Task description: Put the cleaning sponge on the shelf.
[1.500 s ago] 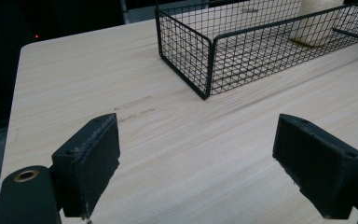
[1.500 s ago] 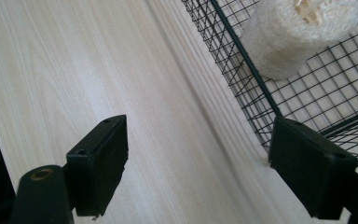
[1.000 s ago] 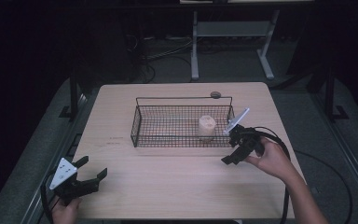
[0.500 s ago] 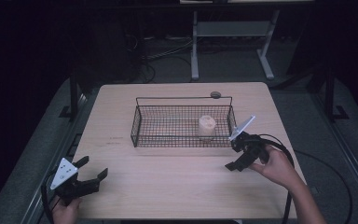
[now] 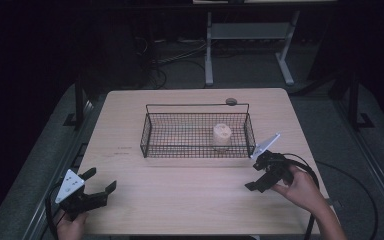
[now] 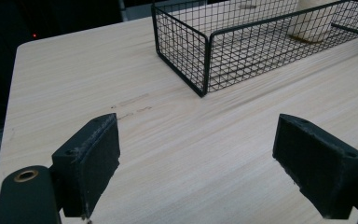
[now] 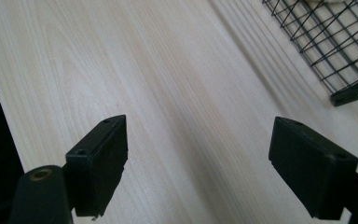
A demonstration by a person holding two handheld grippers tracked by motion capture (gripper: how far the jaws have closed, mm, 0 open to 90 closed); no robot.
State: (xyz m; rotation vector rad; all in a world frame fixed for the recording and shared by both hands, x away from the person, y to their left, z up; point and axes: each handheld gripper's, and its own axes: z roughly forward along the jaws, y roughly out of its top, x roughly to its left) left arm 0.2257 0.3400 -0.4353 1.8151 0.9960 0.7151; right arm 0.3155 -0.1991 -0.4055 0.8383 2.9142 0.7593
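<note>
A pale wooden table (image 5: 190,200) with fine straight grain and rounded corners stood in a dark room. On its far half sat a long, shallow basket (image 5: 197,131) of thin black wire mesh, rectangular, with a thicker rim and one straight wire handle arching over its back edge. Inside the basket, toward its right end, stood a short cream cylinder (image 5: 221,136), upright, matte, with small dark spots on its flat top; what it was made of could not be told. A small dark round disc (image 5: 231,101) lay on the table just behind the basket's rear right corner. The right gripper (image 5: 260,178) hovered over the table just in front of the basket's near right corner, held in a hand (image 5: 302,189) with a black cable looping beside it; its jaws gaped wide with nothing between them, and its own view showed bare wood between the two blocky, rough black pads (image 7: 100,163). The left gripper (image 5: 100,184) sat at the table's near left corner, well apart from the basket, jaws likewise spread wide and empty, with a grey three-cornered plate on top.
</note>
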